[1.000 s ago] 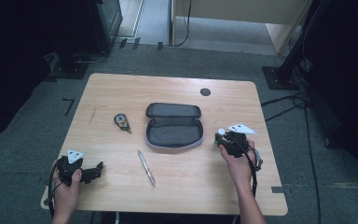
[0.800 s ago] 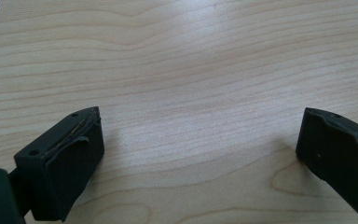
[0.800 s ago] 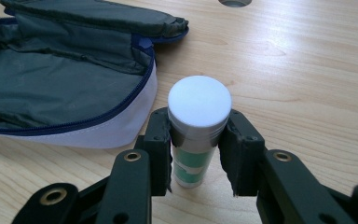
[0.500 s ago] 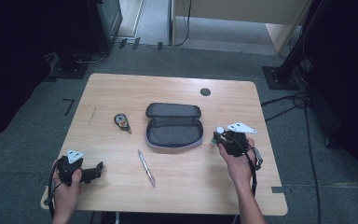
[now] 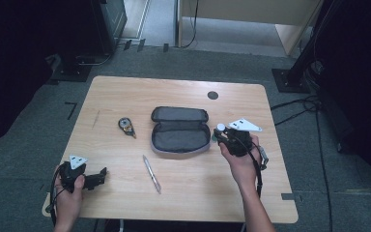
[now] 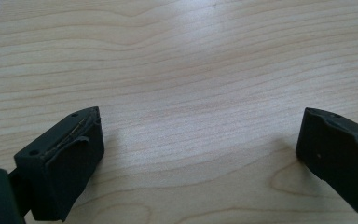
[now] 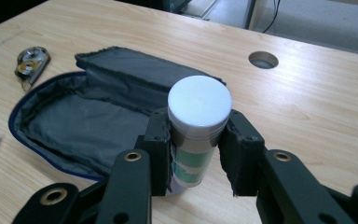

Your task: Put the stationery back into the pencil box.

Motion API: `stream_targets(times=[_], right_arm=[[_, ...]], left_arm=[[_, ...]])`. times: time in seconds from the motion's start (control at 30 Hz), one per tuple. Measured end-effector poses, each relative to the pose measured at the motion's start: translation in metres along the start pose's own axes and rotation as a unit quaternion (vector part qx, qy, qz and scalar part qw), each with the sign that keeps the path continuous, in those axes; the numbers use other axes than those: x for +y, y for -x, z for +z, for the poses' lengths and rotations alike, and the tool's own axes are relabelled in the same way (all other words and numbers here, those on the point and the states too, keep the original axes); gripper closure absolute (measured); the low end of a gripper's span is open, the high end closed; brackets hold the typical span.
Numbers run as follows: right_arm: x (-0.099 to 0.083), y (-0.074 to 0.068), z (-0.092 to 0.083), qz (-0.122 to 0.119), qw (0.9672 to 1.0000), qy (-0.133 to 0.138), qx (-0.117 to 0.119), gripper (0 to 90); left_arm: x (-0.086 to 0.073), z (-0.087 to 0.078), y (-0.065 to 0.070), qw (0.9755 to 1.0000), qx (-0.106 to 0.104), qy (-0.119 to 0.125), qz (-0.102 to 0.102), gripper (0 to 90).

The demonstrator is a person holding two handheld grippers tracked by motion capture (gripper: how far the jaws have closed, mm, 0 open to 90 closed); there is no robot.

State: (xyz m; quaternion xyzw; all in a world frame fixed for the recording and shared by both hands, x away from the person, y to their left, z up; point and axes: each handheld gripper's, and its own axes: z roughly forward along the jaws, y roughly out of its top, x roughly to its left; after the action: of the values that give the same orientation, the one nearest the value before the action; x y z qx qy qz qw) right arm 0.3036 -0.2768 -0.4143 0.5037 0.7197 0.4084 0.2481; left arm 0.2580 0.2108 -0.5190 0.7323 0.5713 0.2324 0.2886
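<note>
Careful: your right gripper (image 7: 198,154) pinches the white-capped tube (image 7: 196,135) upright, just beside the open pouch (image 7: 74,123); tilt it and it may slip sideways. Your left gripper (image 6: 200,154) rests spread over bare table (image 6: 191,60).

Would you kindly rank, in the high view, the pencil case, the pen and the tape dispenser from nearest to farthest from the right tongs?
1. Pencil case: lies open, directly left of the right tongs.
2. Pen: farther left, toward the near edge.
3. Tape dispenser: farthest, beyond the case's left end.
</note>
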Motion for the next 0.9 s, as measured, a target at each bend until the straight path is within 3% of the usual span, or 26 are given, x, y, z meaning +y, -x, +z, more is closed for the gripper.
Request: stream_targets(times=[0.47,0.9], right_arm=[[0.021,-0.017,0.011,-0.009,0.9997,0.012,0.018,65.9],[0.008,-0.025,0.045,-0.019,0.9995,-0.016,0.022,65.8]], left_arm=[[0.0,0.0,0.0,1.0,0.0,-0.001,0.001,1.0],[0.0,0.0,0.0,1.0,0.0,0.0,0.001,1.1]])
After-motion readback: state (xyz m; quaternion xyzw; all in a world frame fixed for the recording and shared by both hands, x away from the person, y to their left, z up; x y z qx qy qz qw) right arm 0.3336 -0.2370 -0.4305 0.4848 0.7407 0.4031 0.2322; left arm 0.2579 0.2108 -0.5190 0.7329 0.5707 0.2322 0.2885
